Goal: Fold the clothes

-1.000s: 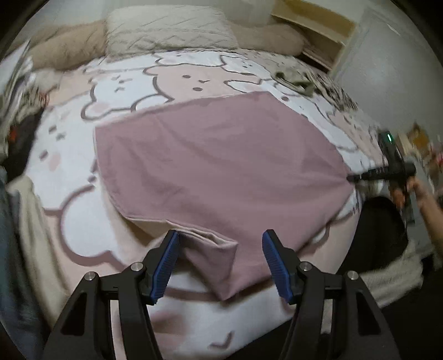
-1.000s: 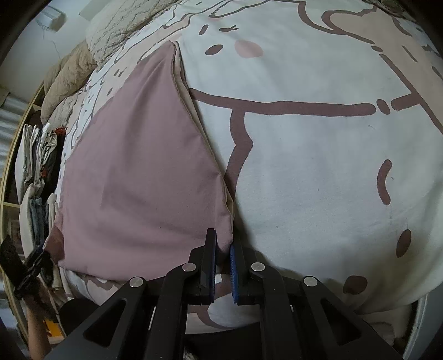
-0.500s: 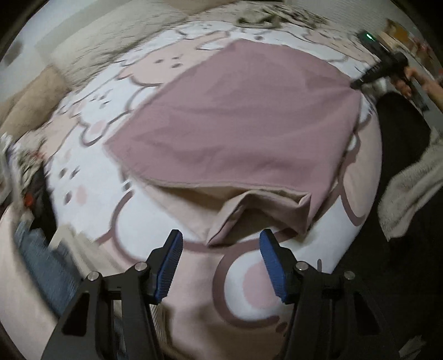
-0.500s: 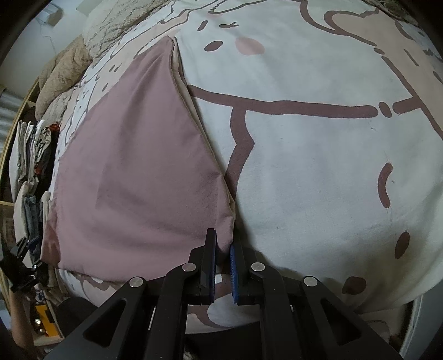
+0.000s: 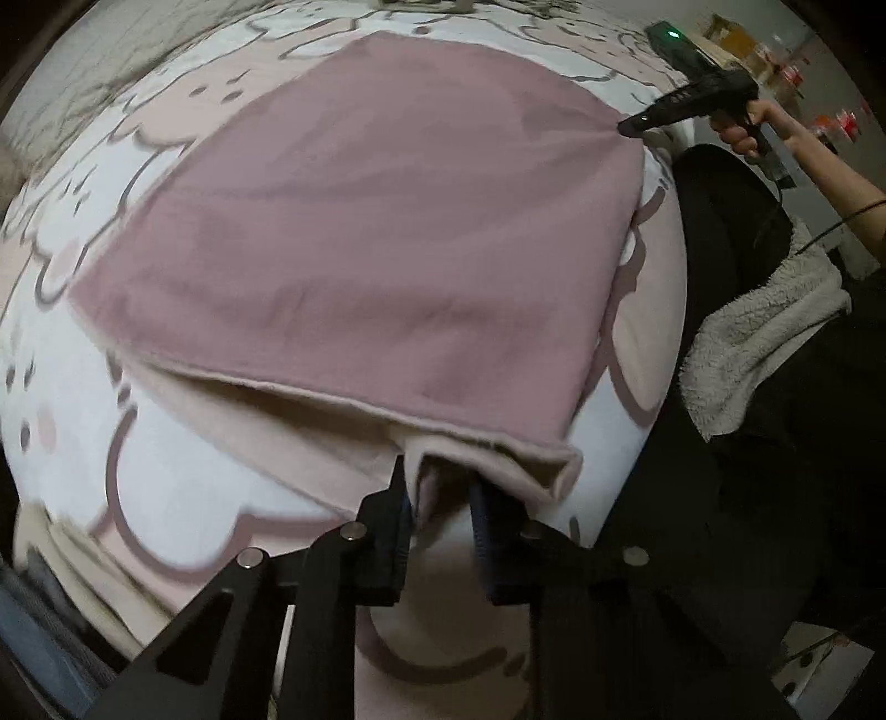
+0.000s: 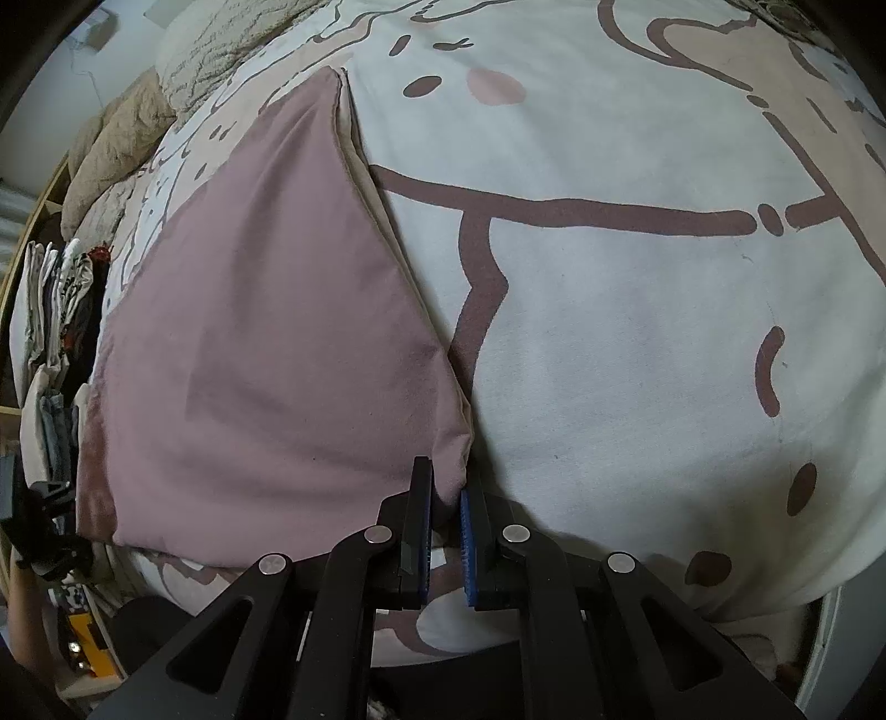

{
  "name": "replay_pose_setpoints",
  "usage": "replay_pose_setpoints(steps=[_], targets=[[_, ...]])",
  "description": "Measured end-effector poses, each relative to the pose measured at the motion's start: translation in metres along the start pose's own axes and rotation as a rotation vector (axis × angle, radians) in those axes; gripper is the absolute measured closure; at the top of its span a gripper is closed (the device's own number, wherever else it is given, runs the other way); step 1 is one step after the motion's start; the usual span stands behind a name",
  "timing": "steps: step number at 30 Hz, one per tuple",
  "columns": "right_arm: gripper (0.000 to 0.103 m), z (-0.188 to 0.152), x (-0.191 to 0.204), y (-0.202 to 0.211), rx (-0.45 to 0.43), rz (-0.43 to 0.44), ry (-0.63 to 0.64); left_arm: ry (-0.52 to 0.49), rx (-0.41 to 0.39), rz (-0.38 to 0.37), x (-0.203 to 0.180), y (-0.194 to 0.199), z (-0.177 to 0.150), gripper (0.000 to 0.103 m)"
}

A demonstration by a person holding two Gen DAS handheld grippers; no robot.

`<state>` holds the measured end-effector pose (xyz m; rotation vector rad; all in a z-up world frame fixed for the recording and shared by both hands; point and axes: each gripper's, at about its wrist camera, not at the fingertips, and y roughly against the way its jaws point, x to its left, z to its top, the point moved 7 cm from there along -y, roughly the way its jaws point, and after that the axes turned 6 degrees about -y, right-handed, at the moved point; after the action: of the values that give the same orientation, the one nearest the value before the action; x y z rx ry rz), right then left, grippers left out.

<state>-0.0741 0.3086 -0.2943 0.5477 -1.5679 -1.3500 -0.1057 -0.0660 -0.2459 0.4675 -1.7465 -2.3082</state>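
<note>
A pink cloth with a cream underside lies spread flat on the bear-print bed cover. My left gripper points down at the near corner, and its jaws are closing with a bunched fold of that corner between the pads. At the far right corner the right gripper, held by a hand, pinches the cloth's tip. In the right wrist view the right gripper is shut on the corner of the pink cloth, which stretches away to the left over the bed cover.
Pillows lie at the head of the bed. A shelf with stacked clothes stands beyond the bed's left side. A white fleece piece and the person's dark clothing are at the bed's right edge.
The left gripper rolled and sank onto the near corner, and its wide jaws drew together around the folded corner. The right gripper kept its hold and place.
</note>
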Motion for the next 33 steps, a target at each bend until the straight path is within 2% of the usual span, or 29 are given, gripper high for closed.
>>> replay_pose_setpoints(steps=[5, 10, 13, 15, 17, 19, 23, 24, 25, 26, 27, 28, 29, 31, 33], targets=[[0.095, 0.001, 0.002, 0.014, 0.000, 0.043, -0.003, 0.036, 0.034, 0.021, -0.001, 0.002, -0.032, 0.094], [0.095, 0.004, 0.014, 0.034, -0.024, 0.058, 0.037, 0.048, -0.039, 0.029, -0.016, 0.015, -0.033, 0.094], [0.095, 0.004, 0.016, 0.031, -0.016, 0.012, 0.060, 0.042, -0.082, 0.028, -0.025, 0.021, -0.026, 0.093], [0.095, 0.002, 0.016, 0.023, 0.000, -0.033, 0.082, 0.033, -0.059, 0.042, -0.028, 0.020, -0.027, 0.092], [0.095, 0.000, 0.013, 0.015, 0.022, -0.071, 0.092, 0.045, -0.036, 0.053, -0.025, 0.024, -0.034, 0.089], [0.095, -0.003, 0.013, 0.015, 0.021, -0.110, 0.107, 0.074, -0.048, 0.090, -0.019, 0.037, -0.036, 0.084], [0.094, -0.003, 0.016, 0.032, -0.051, -0.119, 0.109, 0.125, -0.177, 0.147, -0.014, 0.071, -0.018, 0.056], [0.090, -0.003, 0.016, 0.038, -0.071, -0.115, 0.100, 0.123, -0.209, 0.144, -0.017, 0.073, -0.009, 0.052], [0.087, -0.003, 0.017, 0.044, -0.092, -0.112, 0.091, 0.117, -0.237, 0.138, -0.020, 0.074, 0.000, 0.052], [0.077, -0.001, 0.015, 0.050, -0.120, -0.135, 0.079, 0.104, -0.258, 0.134, -0.023, 0.070, 0.009, 0.052], [0.061, 0.000, 0.011, 0.055, -0.144, -0.156, 0.072, 0.090, -0.260, 0.137, -0.025, 0.061, 0.016, 0.052], [0.054, 0.001, 0.007, 0.059, -0.166, -0.177, 0.065, 0.076, -0.256, 0.142, -0.025, 0.051, 0.021, 0.052], [0.051, 0.002, 0.003, 0.063, -0.189, -0.197, 0.058, 0.069, -0.229, 0.136, -0.025, 0.038, 0.023, 0.052], [0.051, 0.001, -0.001, 0.067, -0.201, -0.218, 0.068, 0.058, -0.141, 0.113, -0.026, 0.007, 0.018, 0.052], [0.051, -0.004, 0.003, 0.069, -0.188, -0.162, 0.067, 0.002, -0.025, 0.148, -0.029, -0.021, 0.000, 0.052]])
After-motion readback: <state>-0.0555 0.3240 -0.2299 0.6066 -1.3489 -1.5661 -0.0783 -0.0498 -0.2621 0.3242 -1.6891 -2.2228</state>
